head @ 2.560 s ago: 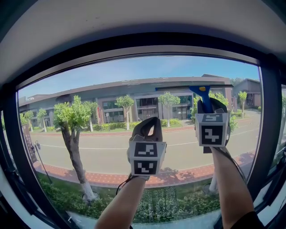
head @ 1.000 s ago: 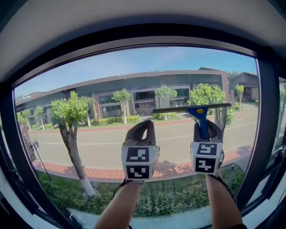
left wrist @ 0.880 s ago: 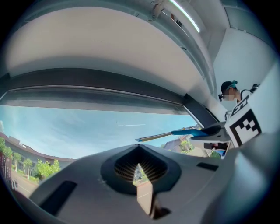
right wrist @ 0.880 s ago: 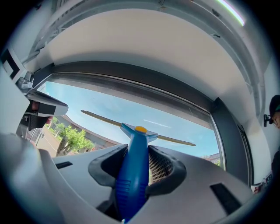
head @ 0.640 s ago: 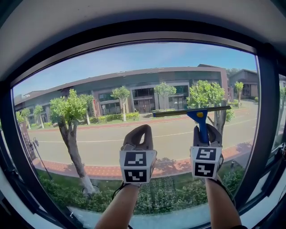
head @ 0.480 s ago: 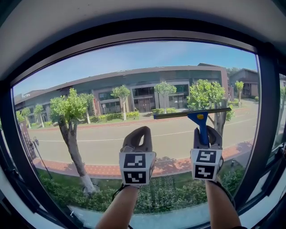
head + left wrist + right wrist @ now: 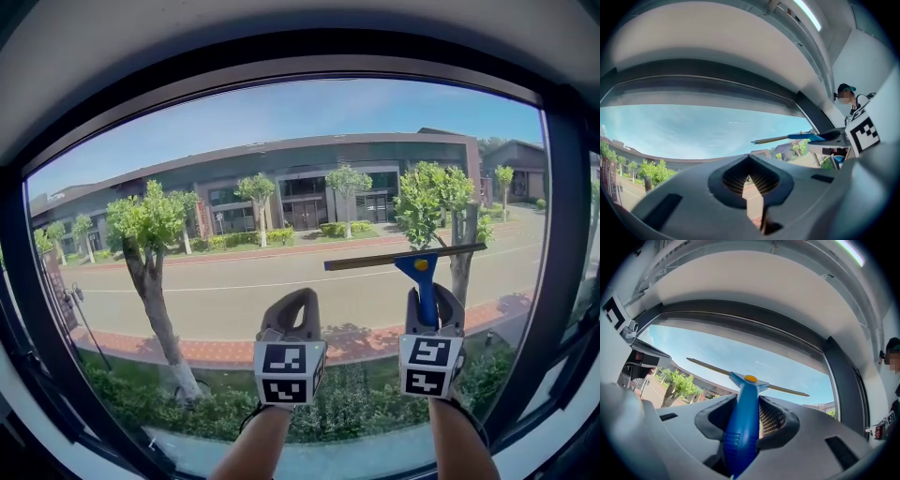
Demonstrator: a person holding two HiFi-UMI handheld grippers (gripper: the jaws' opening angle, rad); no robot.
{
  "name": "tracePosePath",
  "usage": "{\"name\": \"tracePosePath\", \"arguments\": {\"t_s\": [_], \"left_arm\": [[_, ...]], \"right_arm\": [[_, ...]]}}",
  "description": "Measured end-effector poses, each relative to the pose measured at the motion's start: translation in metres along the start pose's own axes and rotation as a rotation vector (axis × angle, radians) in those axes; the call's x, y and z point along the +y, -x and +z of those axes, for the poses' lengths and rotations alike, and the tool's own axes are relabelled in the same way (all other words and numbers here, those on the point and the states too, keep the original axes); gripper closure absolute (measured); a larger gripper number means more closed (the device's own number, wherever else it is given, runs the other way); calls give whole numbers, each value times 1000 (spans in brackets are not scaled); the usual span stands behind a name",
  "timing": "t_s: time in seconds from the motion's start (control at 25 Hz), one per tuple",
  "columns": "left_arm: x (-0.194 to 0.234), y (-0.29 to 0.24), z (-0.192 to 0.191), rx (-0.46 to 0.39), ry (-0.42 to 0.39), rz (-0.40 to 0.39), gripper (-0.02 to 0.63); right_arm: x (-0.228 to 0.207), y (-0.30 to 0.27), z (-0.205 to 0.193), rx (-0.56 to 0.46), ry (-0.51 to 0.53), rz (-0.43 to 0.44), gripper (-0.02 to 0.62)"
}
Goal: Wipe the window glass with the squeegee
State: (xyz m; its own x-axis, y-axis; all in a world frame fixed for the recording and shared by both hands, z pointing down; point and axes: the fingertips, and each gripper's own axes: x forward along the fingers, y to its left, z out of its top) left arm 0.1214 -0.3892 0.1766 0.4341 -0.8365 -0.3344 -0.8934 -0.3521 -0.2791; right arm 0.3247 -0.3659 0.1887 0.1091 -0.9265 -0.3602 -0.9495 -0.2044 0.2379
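Squeegee (image 7: 419, 267) lies level against the window glass (image 7: 216, 281), low on its right side, blue handle clamped in our right gripper (image 7: 430, 302) — mid-stroke, we judge. Our left gripper (image 7: 292, 309) hangs alongside, jaws closed on nothing. Next we need steady, even pressure downward.

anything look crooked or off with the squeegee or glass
Only a small thing: the squeegee sits slightly askew across the window glass, right end higher than left in the head view, though the wide lens may exaggerate it. The right gripper grips its blue handle; the left gripper is shut, empty. No cracks or streaks show.
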Motion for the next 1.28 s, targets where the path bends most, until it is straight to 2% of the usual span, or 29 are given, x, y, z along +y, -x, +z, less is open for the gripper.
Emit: {"name": "tracePosePath", "arguments": {"t_s": [0.36, 0.56, 0.88, 1.28], "left_arm": [[0, 8, -31, 48, 23, 13, 604], [2, 12, -46, 70, 71, 21, 604], [5, 18, -44, 65, 48, 54, 605], [-7, 29, -72, 117, 58, 66, 605]], "right_arm": [[10, 10, -28, 18, -10, 1, 455], [16, 17, -44, 34, -9, 7, 456], [22, 28, -73, 61, 4, 19, 456], [25, 40, -101, 51, 10, 15, 455]]}}
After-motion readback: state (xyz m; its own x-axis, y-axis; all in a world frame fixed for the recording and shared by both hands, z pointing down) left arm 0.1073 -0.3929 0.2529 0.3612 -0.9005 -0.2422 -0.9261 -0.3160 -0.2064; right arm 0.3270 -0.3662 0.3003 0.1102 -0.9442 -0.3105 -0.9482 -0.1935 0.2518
